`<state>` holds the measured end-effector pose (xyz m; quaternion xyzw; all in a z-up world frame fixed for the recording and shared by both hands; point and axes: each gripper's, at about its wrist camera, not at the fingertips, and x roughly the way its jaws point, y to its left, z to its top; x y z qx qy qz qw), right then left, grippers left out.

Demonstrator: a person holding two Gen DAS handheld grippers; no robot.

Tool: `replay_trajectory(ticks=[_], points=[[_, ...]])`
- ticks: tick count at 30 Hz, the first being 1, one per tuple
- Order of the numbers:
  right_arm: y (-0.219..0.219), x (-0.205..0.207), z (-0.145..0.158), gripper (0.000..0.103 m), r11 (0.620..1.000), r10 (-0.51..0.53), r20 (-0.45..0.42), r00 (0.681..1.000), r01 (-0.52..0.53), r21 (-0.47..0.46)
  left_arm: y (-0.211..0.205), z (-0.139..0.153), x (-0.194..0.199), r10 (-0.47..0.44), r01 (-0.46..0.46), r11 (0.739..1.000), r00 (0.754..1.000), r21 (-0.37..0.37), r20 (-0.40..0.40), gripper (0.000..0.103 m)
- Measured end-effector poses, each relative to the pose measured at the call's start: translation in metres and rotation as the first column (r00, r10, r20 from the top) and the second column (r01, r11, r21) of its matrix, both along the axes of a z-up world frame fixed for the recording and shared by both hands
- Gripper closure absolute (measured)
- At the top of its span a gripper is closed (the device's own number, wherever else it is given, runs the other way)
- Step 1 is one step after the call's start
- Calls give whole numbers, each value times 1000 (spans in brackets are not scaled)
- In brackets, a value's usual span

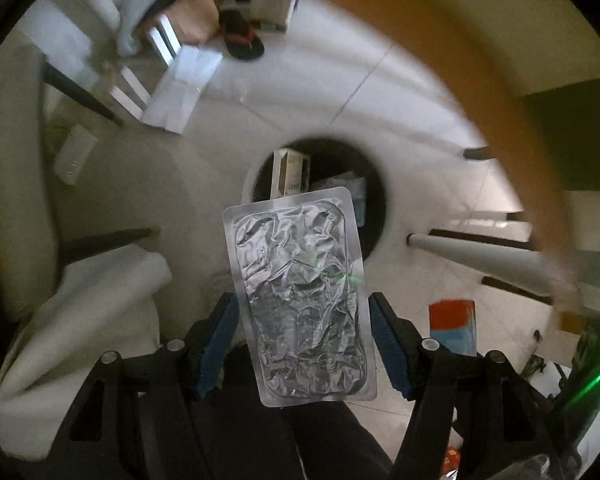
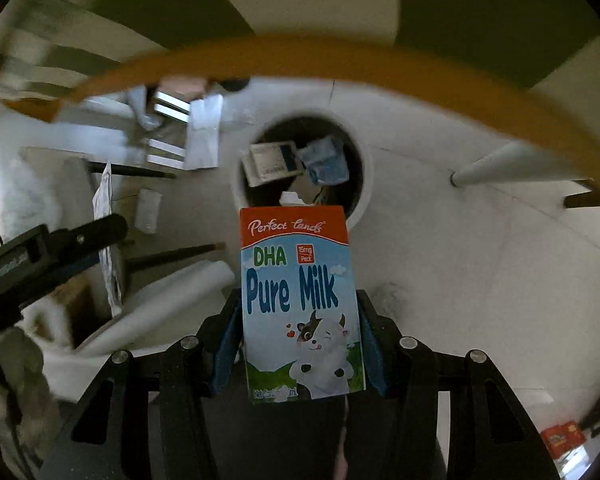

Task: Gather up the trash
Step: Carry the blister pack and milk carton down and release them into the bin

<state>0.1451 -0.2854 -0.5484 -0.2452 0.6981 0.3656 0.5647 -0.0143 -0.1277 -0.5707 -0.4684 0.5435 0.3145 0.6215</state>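
My left gripper is shut on a crumpled silver foil blister pack, held upright above a white round trash bin with cartons inside. My right gripper is shut on a "Pure Milk" carton with an orange top and a cartoon cow. It hangs just short of the same bin's white rim, which holds a white box and a blue packet. The milk carton also shows at the right of the left wrist view. The left gripper's arm shows at the left of the right wrist view.
An orange table rim arcs overhead, with white table legs to the right of the bin. White sheets, a black sandal and boxes lie on the tiled floor behind. White cloth is bunched at left.
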Motion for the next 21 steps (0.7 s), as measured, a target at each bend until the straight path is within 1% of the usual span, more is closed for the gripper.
replay_trajectory(ticks=[2,3,5,7,9,11,13,15,16,17,18,19,20,21], points=[[9,1,-42,48,1000,-11,3,1000,11,-13,7,-30,6,-11,11,1000,1000,-7,-12,40],[14,2,-57,48,1000,-10,11,1000,10,-17,10,-44,8,-18,18,1000,1000,-16,-19,40],[24,2,-90,48,1000,-4,31,1000,5,-25,17,-66,12,-29,29,999,999,-39,-19,40],[34,4,-116,48,999,-2,45,999,4,-33,22,-81,17,-44,43,998,999,-53,-19,40],[40,6,-134,48,999,-2,47,999,4,-40,26,-92,22,-61,60,996,998,-62,-12,40],[44,8,-151,48,999,-5,50,999,7,-43,29,-97,29,-79,79,994,997,-77,0,39],[45,10,-160,48,999,-9,53,999,11,-44,31,-104,35,-100,99,990,995,-97,-2,39],[46,13,-168,48,999,-10,51,999,13,-45,34,-108,37,-101,100,989,995,-105,-9,39],[48,13,-172,48,999,-8,52,999,10,-48,36,-108,36,-101,99,989,995,-105,-15,36],[49,14,-176,48,999,-10,46,999,12,-48,37,-108,35,-99,96,990,995,-102,-26,24],[49,15,-177,48,999,-14,43,999,16,-47,38,-108,33,-97,93,991,995,-94,-33,7],[49,16,-177,48,999,-16,40,999,18,-46,39,-107,31,-94,90,992,995,-87,-41,1],[49,16,-177,41,999,-17,34,999,19,-44,39,-106,29,-92,87,993,994,-76,-58,0],[49,17,-176,26,999,-18,33,999,20,-40,38,-104,26,-90,84,994,993,-70,-77,0]])
